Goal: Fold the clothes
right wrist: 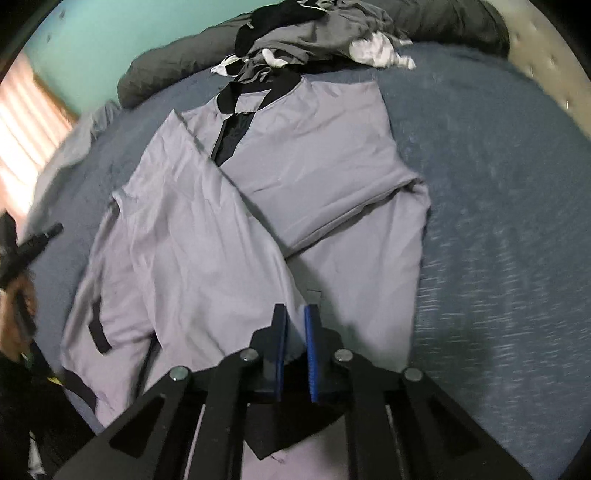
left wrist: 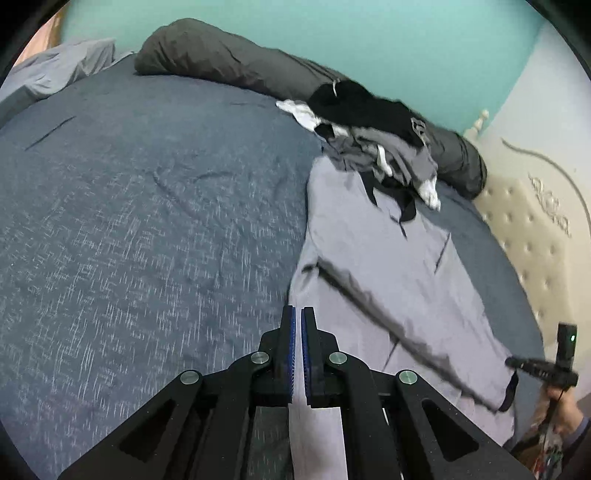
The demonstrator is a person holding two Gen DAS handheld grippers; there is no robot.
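Blue-padded jaws of the right gripper [right wrist: 295, 332] fill the 6 o'clock edge of the right wrist view, standing slightly apart with a fold of pale cloth running between them; they appear to pinch the near edge of the light grey top [right wrist: 303, 162]. This garment lies lengthwise on the bed [right wrist: 498, 221], its black collar [right wrist: 236, 99] toward 12 o'clock and its hem toward 6 o'clock. One side panel, with its black-cuffed sleeve [right wrist: 99, 332], lies doubled diagonally over the body from 11 o'clock down to 6 o'clock; the other side lies flat toward 3 o'clock. Judged from this, the top is partly folded: one lengthwise fold is in place, the opposite side and the crosswise fold remain. At 12 o'clock a heap of clothes [right wrist: 314, 33], black, grey and white, lies crumpled against a dark bolster [right wrist: 166, 62], so more garments are left.

In the left wrist view the left gripper [left wrist: 298, 325] sits at 6 o'clock, nearly closed over the garment's edge; whether it has cloth in its grip cannot be told. Both grippers point toward 12 o'clock, low over the bed, the right gripper showing at 4 o'clock in the left view.
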